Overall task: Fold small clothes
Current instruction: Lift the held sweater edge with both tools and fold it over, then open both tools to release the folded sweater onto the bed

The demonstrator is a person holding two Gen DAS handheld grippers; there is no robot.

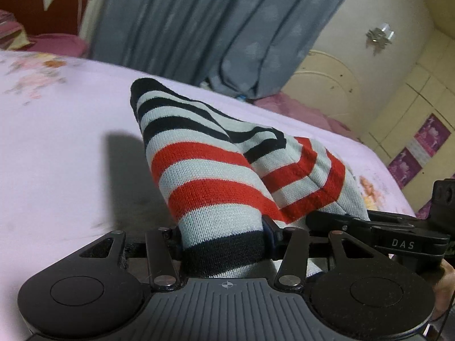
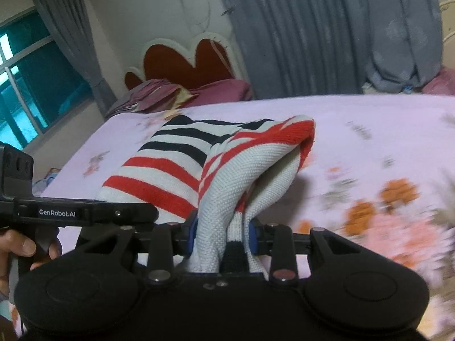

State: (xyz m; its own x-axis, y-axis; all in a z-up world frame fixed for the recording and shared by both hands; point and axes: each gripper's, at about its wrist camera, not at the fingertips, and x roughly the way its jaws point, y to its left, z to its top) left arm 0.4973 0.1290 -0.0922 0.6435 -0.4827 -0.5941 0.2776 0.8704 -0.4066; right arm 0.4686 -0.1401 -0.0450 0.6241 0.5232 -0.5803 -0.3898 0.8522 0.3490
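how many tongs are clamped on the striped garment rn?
2. Left tongs grip the striped garment at its dark hem, seen in the left wrist view. Right tongs pinch a bunched white edge, seen in the right wrist view. Both lift it above the floral sheet.

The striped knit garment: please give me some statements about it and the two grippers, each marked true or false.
1. The left gripper is shut on the red, white and navy striped knit garment. True.
2. The right gripper is open and holds nothing. False: it clamps bunched fabric of the same garment.
3. The garment lies over a pale pink floral bedsheet. True.
4. The garment has green stripes. False: red, navy and white only.
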